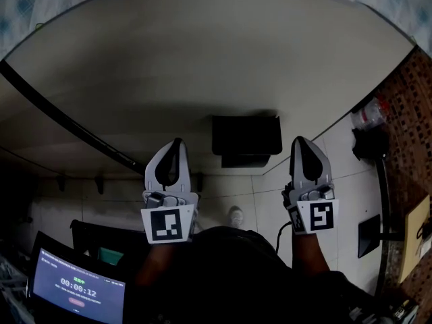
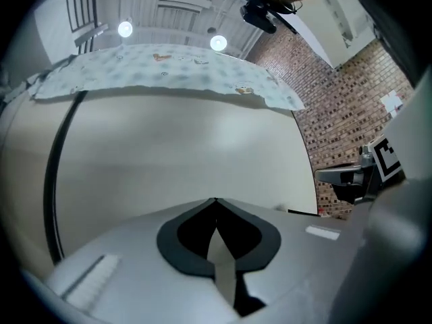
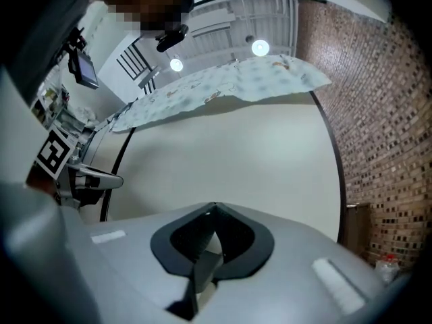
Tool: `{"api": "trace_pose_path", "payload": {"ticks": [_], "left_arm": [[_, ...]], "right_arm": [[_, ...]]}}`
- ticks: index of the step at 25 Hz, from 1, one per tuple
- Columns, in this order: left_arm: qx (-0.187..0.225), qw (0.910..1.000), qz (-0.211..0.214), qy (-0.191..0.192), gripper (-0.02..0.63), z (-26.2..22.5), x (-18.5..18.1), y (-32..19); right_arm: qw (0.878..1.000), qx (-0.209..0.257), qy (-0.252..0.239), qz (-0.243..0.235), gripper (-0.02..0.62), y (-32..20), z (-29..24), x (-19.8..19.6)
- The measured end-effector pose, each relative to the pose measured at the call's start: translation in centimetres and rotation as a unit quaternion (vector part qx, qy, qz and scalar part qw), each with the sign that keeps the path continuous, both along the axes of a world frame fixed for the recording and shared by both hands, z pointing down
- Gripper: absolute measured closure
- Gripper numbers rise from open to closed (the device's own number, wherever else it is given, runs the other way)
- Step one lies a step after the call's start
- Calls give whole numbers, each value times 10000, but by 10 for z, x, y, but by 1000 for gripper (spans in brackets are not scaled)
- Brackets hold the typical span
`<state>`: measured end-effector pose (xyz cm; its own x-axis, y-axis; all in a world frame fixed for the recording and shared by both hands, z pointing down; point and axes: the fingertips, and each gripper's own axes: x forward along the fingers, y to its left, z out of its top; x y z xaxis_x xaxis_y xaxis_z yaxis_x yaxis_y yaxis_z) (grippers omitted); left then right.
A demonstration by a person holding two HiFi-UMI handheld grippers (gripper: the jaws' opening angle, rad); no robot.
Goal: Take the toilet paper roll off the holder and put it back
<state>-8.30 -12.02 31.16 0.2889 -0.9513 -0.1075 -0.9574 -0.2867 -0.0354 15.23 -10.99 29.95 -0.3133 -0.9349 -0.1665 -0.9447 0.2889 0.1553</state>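
Head view: the only readable writing is a timer, 00:00:12, on a dark screen at lower left. The small green line above it is too tiny to read, and the screen is cut off by the frame edge. The left gripper and right gripper are both up, with square black-and-white marker cubes at their bases, codes only, no text. Both pairs of jaws are pressed together with nothing in them. A black box-shaped holder is on the cream wall between the two tips, touching neither. The toilet paper roll can't be made out. A pale round thing sits below the holder, too small to identify. At right is a clear bottle, its label blurred. Left gripper view: jaws shut tip to tip, empty, facing the bare cream wall. A patterned cloth runs along the top, its print illegible. There is a brick wall to the right, and the right gripper's marker is half cut off at the edge. Right gripper view: jaws closed, empty. The same cloth is overhead, brick is at right, and the left gripper's marker is partly visible at left.
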Motion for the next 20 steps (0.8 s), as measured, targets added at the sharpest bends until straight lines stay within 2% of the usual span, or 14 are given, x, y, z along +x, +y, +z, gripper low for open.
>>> {"api": "trace_pose_path", "payload": {"ticks": [20], "left_arm": [[-90, 9999, 68, -125, 589, 9, 9, 2]], "right_arm": [[10000, -41, 29, -47, 595, 2, 0, -11]]}}
